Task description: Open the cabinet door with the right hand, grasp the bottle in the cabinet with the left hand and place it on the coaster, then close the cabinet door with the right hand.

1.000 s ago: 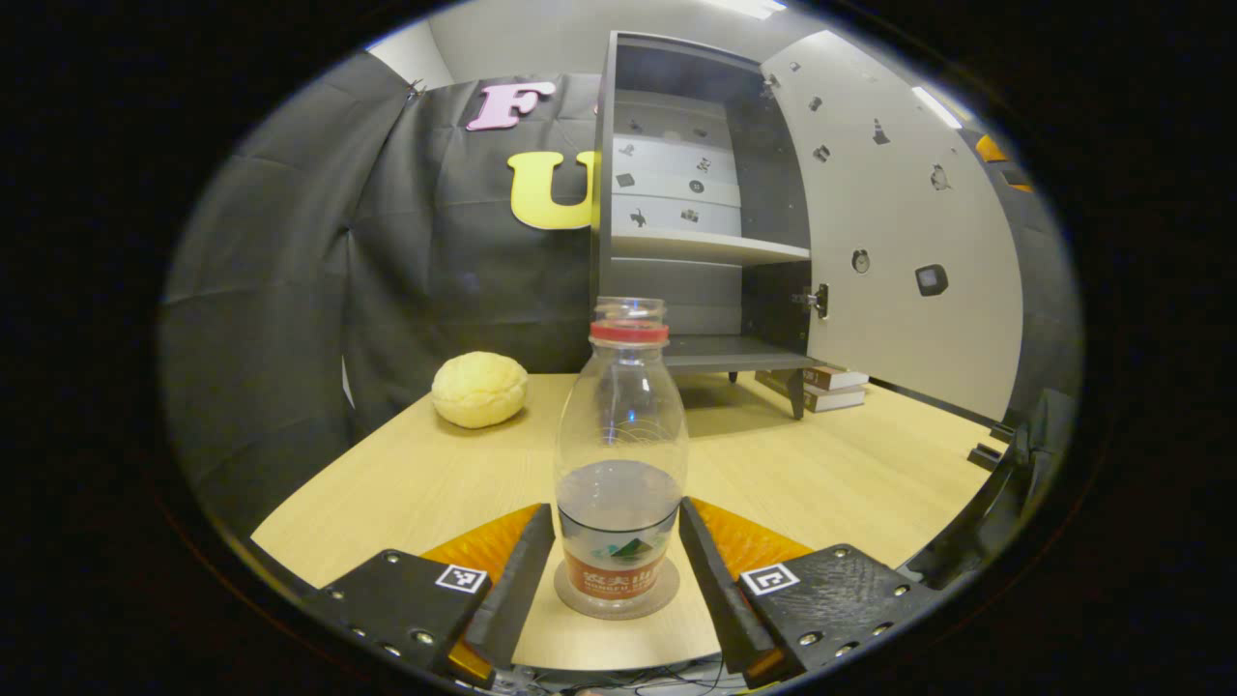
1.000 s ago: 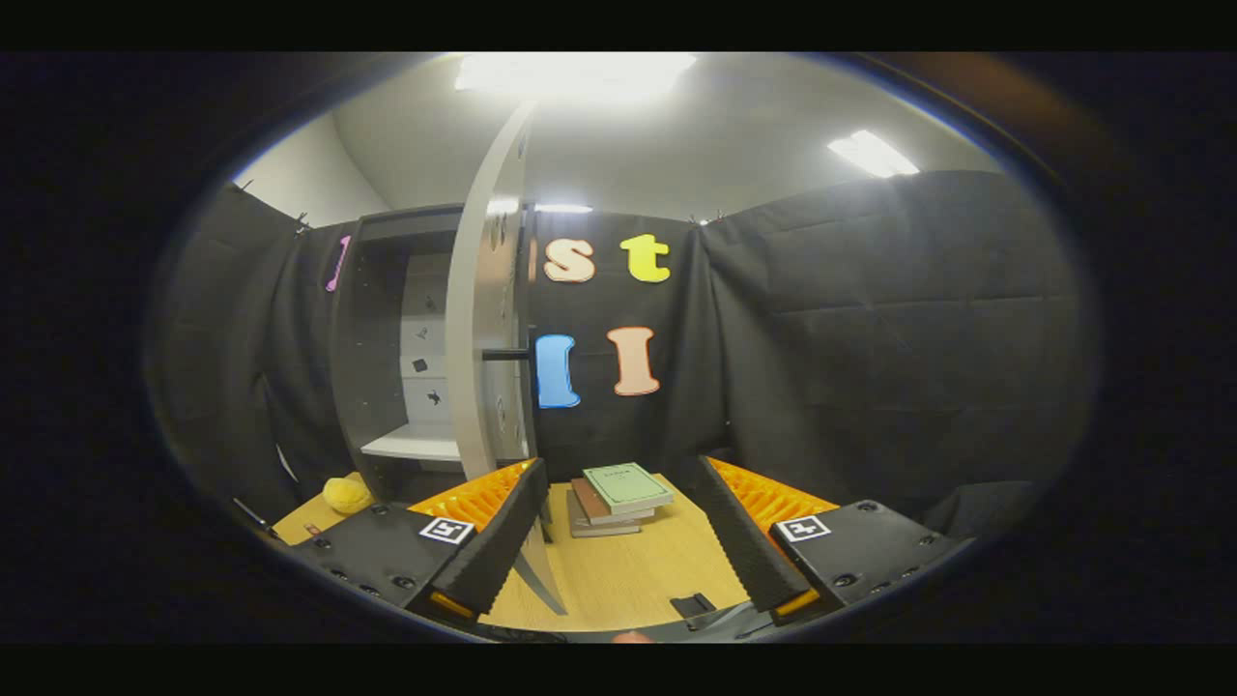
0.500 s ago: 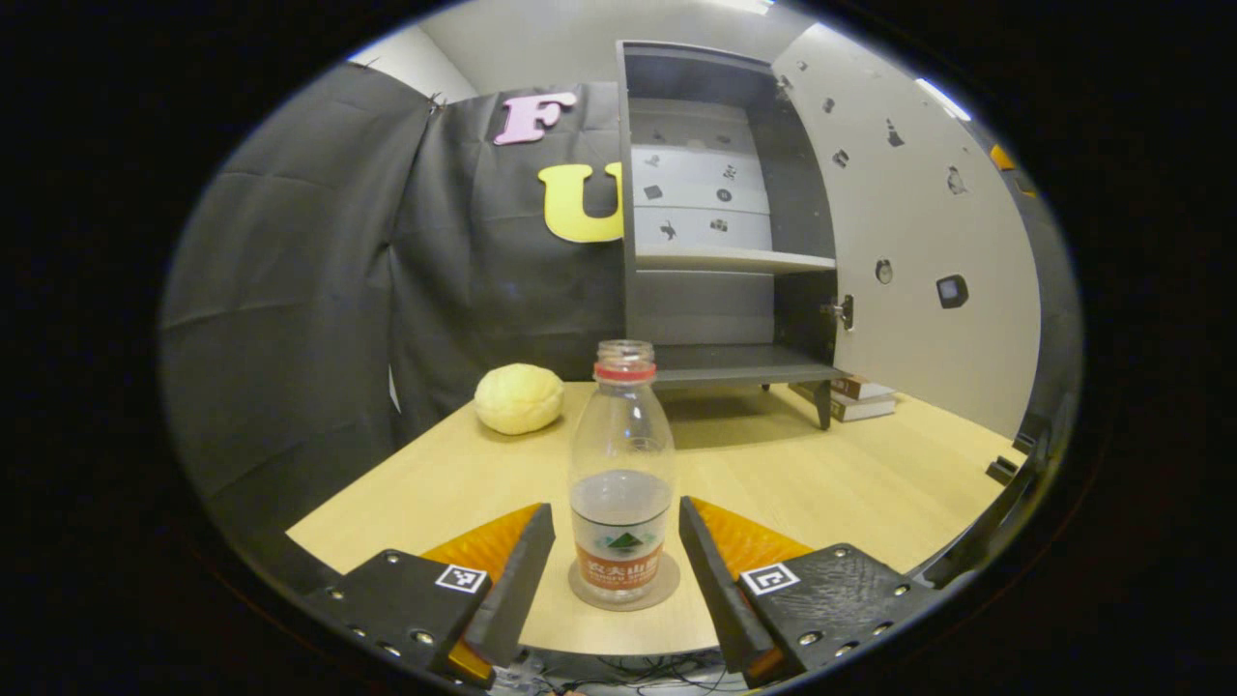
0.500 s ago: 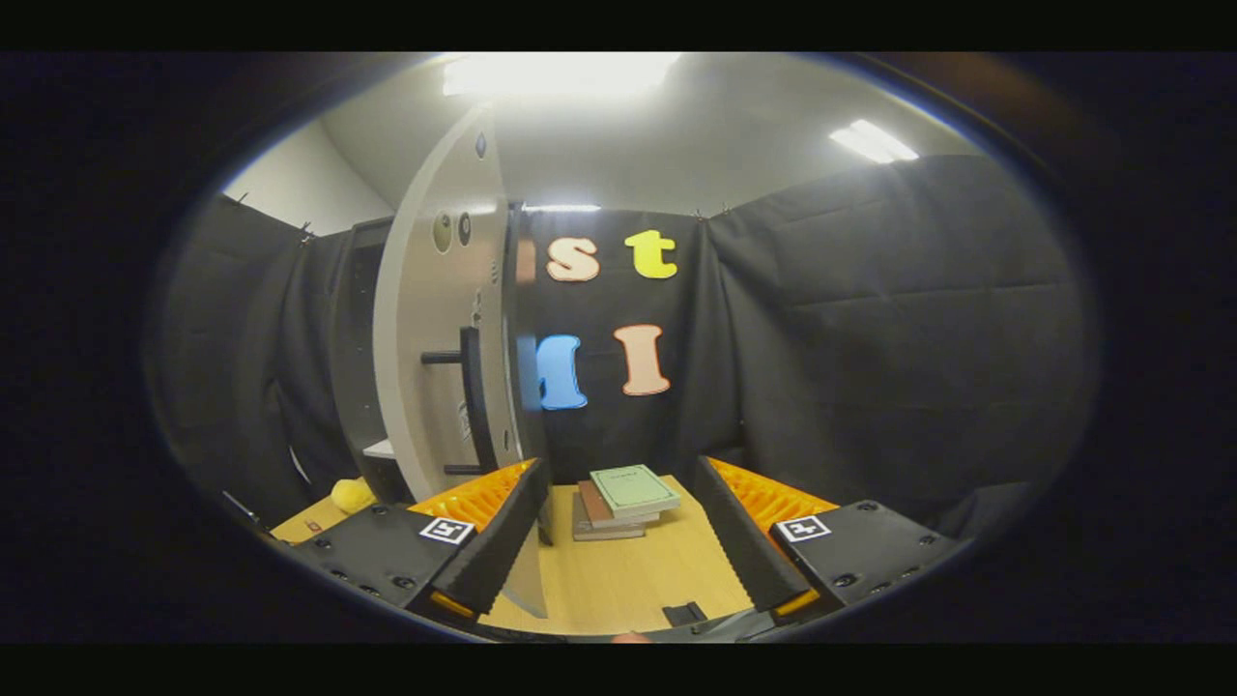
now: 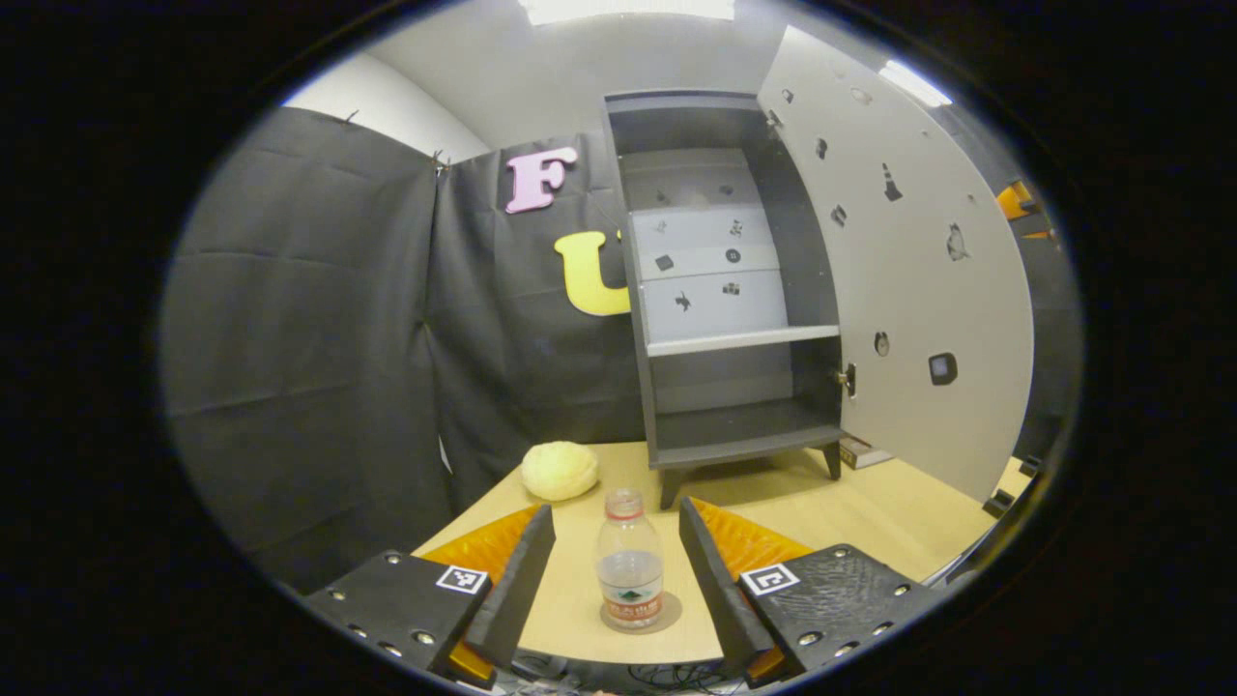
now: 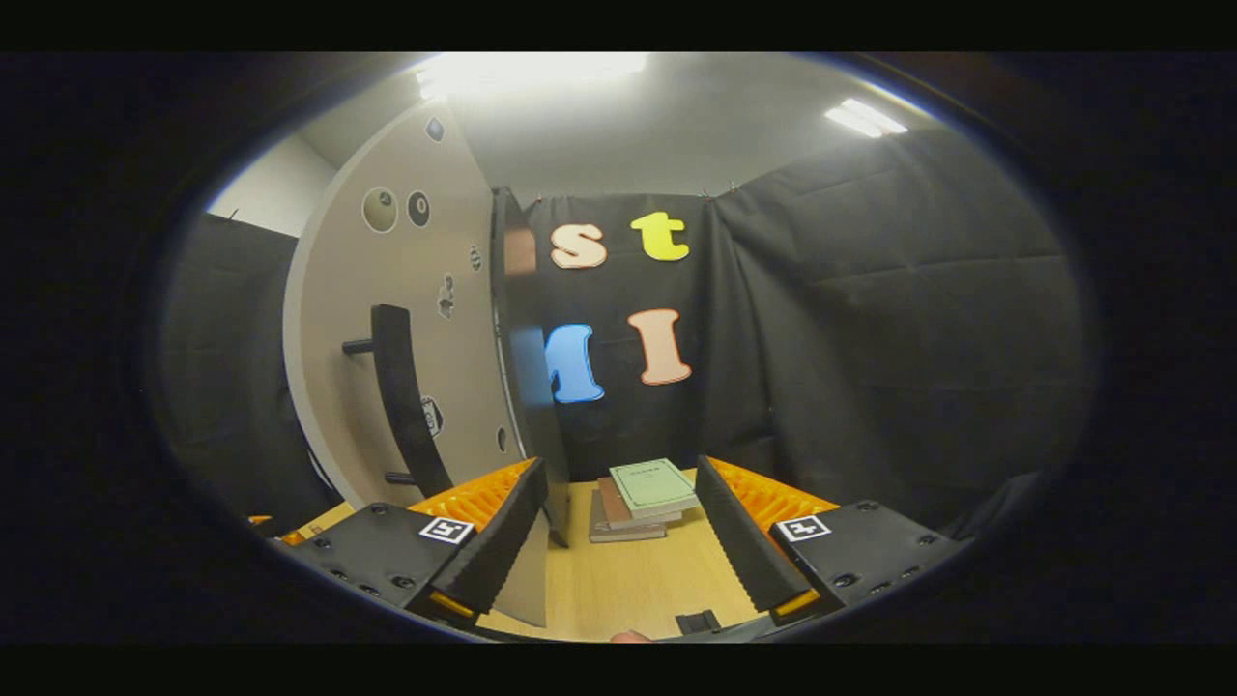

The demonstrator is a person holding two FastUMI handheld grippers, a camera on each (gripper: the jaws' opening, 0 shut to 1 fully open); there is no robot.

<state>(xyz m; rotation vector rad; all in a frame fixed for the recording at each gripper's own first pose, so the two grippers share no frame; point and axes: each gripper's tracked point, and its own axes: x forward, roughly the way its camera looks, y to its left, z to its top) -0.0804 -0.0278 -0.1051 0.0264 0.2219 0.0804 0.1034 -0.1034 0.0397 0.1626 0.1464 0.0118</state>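
Bottle (image 5: 630,572): I see it upright on the coaster (image 5: 667,611), near desk (image 5: 870,507) front edge, cap off.
L gripper (image 5: 617,570): my fingers spread, bottle between them but not touched.
Cabinet (image 5: 720,290): at back of desk, shelves bare, door (image 5: 908,280) swung wide open.
R gripper (image 6: 618,532): fingers spread, holding nothing; door handle (image 6: 406,396) just to its left, books (image 6: 643,498) ahead.
Bun (image 5: 560,470): on desk, left of cabinet.

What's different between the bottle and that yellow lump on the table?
The bottle is clear plastic, showing water inside; the yellow lump is opaque. The bottle stands tall on a coaster; the lump sits low and round on bare wood, nearer the cabinet. Both rest on the table, ungripped.
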